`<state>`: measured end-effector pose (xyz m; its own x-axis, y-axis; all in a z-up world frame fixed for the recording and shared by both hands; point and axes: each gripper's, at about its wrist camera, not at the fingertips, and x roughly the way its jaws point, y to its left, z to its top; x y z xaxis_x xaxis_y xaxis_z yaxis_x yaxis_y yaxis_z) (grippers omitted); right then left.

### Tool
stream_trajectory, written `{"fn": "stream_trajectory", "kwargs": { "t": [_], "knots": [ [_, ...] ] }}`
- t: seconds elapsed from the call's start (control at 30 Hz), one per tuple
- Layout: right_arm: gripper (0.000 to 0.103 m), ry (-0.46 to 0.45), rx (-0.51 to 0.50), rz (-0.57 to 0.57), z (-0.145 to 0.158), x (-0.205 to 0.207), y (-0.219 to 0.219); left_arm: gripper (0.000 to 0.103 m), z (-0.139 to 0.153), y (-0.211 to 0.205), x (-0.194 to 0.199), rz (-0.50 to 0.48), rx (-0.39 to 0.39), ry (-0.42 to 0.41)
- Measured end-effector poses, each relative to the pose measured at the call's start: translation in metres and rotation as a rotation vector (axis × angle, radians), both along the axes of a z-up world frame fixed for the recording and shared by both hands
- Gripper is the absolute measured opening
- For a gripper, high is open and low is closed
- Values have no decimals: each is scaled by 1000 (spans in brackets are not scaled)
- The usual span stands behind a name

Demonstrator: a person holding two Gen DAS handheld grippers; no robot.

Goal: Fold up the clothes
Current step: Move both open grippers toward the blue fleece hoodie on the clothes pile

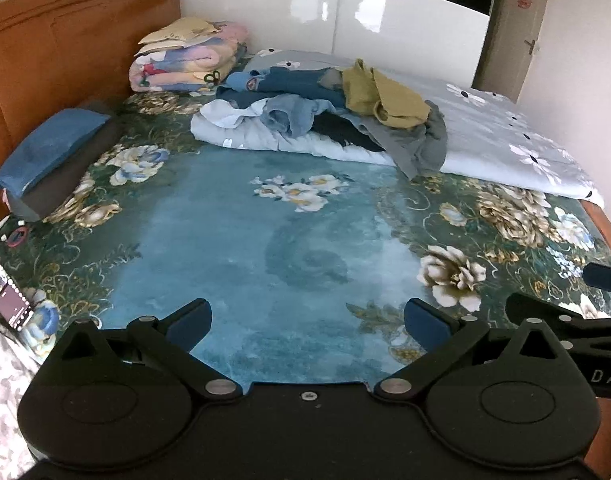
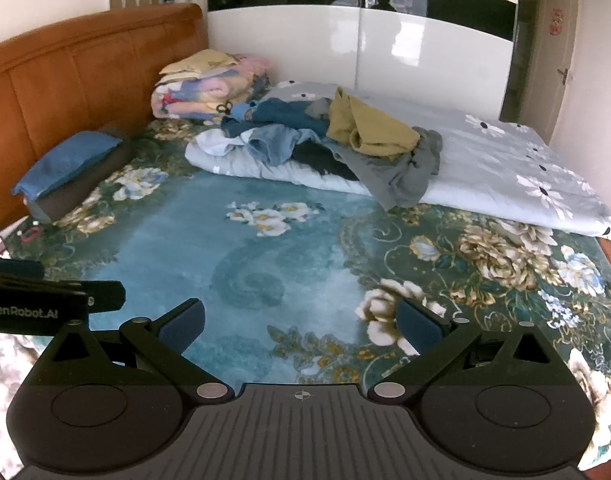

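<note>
Bed cover [image 1: 241, 240]: short-pile, matt cloth with a printed flower pattern. Heap of clothes [image 1: 329, 108]: soft, creased cloth, matt. Quilt [image 1: 505, 140]: smooth, thin printed cloth. Headboard [image 1: 57, 40]: padded, suede-like brown covering. Wardrobe doors [image 1: 345, 12]: glossy white panels with reflections. Left gripper [image 1: 307, 322] and right gripper [image 2: 301, 320]: matt black plastic, metal pivot pins, blue pads [image 1: 423, 322].

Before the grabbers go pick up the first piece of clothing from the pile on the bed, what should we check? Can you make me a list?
1. Left gripper open and holding nothing: ok.
2. Right gripper open and holding nothing: ok.
3. Clothes pile in sight, on the folded white quilt: ok.
4. Mustard-yellow garment on top, free to lift: ok.
5. Bare stretch of floral bedspread for folding: ok.
6. Grey garment untangled from the rest: cannot tell.
</note>
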<state>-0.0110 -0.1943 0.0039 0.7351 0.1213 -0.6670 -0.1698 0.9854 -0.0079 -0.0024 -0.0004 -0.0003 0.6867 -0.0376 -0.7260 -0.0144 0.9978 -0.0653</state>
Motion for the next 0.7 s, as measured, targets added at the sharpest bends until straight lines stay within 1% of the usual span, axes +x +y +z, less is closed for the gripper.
{"fn": "stream_trajectory", "kwargs": {
  "t": [0.1,0.13,0.17,0.2,0.23,0.43,0.5,0.57,0.7],
  "knots": [
    [103,0,1,1,-1,2,1,102,-1,-1,-11,12,4,-2],
    [103,0,2,2,-2,2,2,102,-3,-8,-11,-9,14,-4],
    [103,0,2,2,-2,3,2,102,-4,-12,-8,-10,21,14],
    [103,0,2,3,-3,3,2,102,-6,-15,-9,-9,26,13],
    [103,1,3,3,-3,4,3,102,-8,-7,-13,-18,6,3],
    [103,26,26,0,-4,18,12,102,-9,8,7,-66,-11,4],
    [103,32,37,-6,-7,25,16,102,-10,14,18,-85,-16,2],
    [103,34,26,-23,-7,34,25,102,-11,21,32,-106,-24,2],
    [103,15,9,-56,-5,55,46,102,-10,42,60,-150,-31,-35]
  ]
}}
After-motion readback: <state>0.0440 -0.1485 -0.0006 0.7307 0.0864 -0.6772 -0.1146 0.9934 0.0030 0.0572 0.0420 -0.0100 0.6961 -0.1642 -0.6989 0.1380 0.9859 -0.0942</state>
